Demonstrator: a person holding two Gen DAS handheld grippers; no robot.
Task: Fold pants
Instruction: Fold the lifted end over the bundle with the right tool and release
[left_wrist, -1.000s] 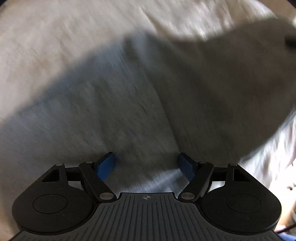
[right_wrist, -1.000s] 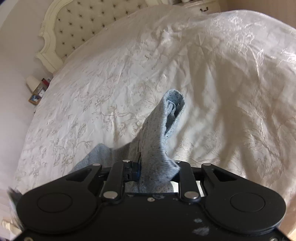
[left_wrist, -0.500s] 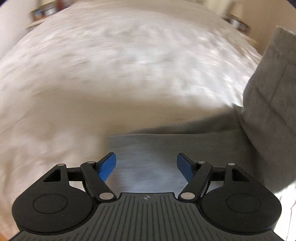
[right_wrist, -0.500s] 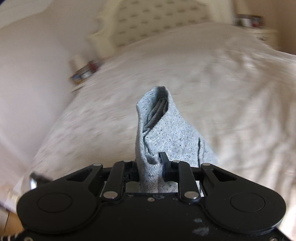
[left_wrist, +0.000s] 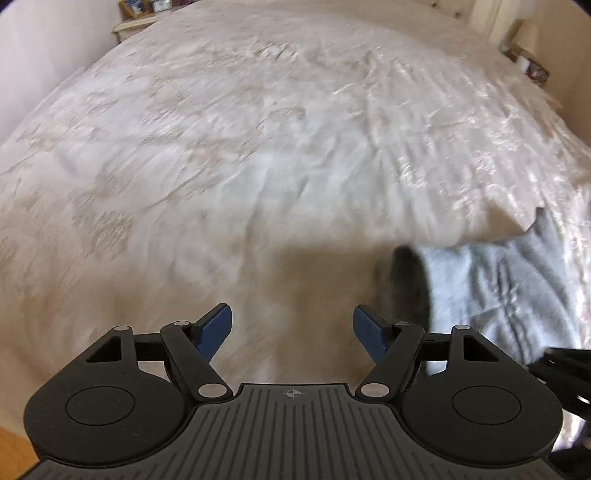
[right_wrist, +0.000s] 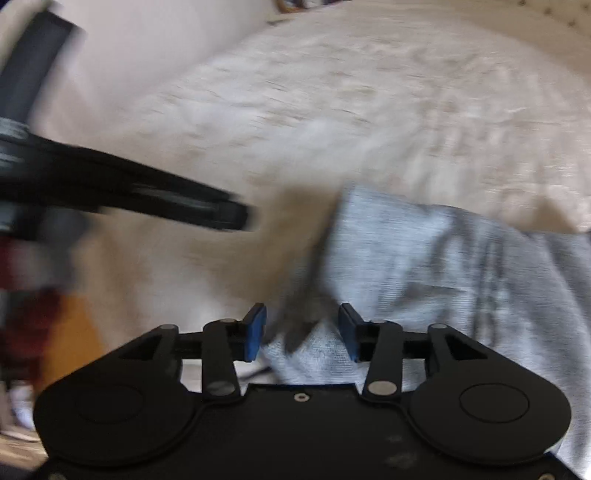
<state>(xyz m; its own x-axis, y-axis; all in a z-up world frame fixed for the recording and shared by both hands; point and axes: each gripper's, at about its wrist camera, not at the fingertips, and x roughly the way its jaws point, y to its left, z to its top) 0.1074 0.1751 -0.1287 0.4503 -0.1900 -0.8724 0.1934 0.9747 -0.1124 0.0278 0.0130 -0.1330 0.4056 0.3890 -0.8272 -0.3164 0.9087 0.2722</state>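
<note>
1. One pair of grey pants (left_wrist: 509, 291) lay crumpled on the white bed (left_wrist: 236, 147), off to the right of the left tongs (left_wrist: 291, 328) and not touching them.
2. Those left tongs were spread wide, with nothing between their two blue pads (left_wrist: 214, 330), only bedspread under them.
3. Seen from the right wrist, the pants (right_wrist: 424, 258) spread out ahead and to the right of the right tongs (right_wrist: 302, 332).
4. A fold of the grey cloth sat between the right tongs' pads (right_wrist: 255, 332), but the pads stood apart with gaps on both sides, so they were not pinching it.
5. Two tongs and one pair of pants were in view.
6. The picture was blurry, and no words could be read anywhere.
7. The left tongs (right_wrist: 147, 199) showed as a dark blur at the left of the right wrist view.
</note>
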